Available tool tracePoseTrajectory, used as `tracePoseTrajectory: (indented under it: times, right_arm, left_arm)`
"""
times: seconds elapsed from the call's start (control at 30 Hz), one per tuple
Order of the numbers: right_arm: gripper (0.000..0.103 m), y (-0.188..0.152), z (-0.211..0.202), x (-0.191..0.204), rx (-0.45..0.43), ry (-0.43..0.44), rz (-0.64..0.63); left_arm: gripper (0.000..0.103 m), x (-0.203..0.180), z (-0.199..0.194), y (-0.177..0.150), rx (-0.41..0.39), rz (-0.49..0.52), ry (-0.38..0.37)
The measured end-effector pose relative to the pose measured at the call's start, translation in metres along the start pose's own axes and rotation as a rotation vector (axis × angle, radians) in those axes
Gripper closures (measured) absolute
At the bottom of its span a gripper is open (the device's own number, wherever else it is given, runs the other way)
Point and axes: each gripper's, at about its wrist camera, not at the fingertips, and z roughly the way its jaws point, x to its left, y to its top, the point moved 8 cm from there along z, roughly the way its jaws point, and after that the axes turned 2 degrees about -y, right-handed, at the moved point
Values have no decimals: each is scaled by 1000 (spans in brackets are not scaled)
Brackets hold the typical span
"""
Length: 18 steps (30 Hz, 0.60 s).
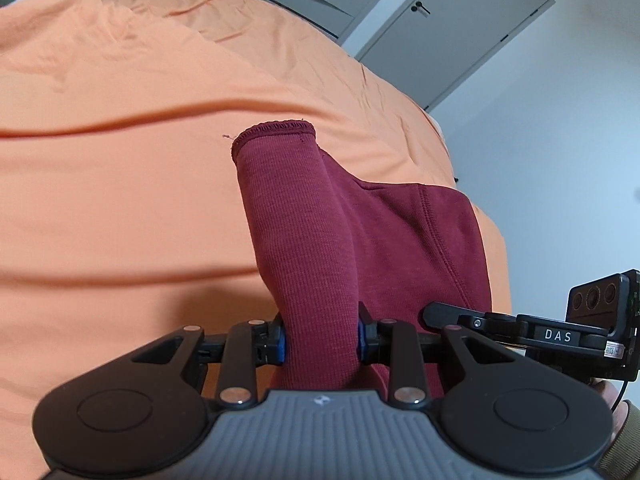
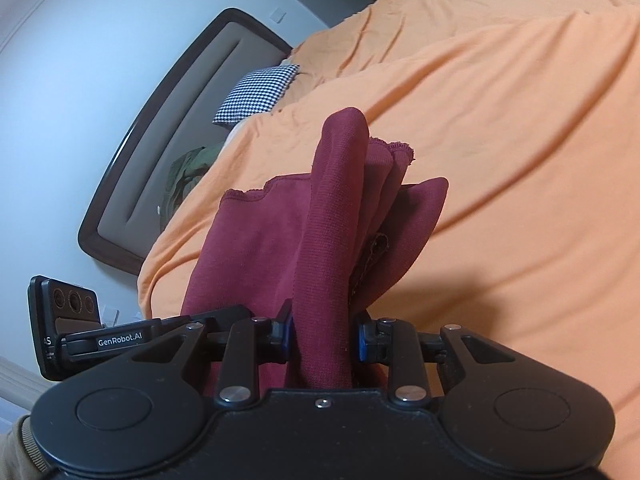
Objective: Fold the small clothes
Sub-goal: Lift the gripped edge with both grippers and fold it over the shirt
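A dark red knit garment (image 1: 316, 240) is held up above an orange bedspread (image 1: 120, 200). My left gripper (image 1: 322, 338) is shut on a ribbed band of it, whose stitched end stands up past the pads. In the right wrist view my right gripper (image 2: 324, 338) is shut on another bunched part of the same garment (image 2: 332, 220), with folds and a seam fanning out above the blue pads. The other gripper shows at the edge of each view: the right one (image 1: 520, 330) and the left one (image 2: 120, 338). The cloth hanging below the grippers is hidden.
The orange bedspread (image 2: 520, 160) fills most of both views, creased in long folds. A checked pillow (image 2: 256, 94) and a dark green cloth (image 2: 188, 176) lie near the padded headboard (image 2: 160, 140). Grey wardrobe doors (image 1: 440, 28) and a white wall stand beyond the bed's edge.
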Motion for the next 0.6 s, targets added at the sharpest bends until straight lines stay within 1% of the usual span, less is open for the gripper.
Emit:
tracePoseTrajectory:
  times: [0.17, 0.27, 0.5, 0.53, 0.6]
  right_arm:
    - [73, 14, 33, 16, 6, 15, -15]
    - [73, 22, 53, 25, 8, 21, -23]
    - [73, 45, 100, 39, 24, 26, -38]
    - [73, 49, 108, 40, 27, 24, -41]
    - [73, 56, 122, 43, 34, 19, -49]
  left_arm:
    - [71, 29, -9, 33, -22, 2, 12]
    - [71, 42, -4, 49, -33, -4, 19]
    - [71, 78, 6, 78, -42, -19, 28]
    - [71, 86, 1, 80, -43, -19, 26]
    - [71, 100, 6, 88, -45, -19, 22]
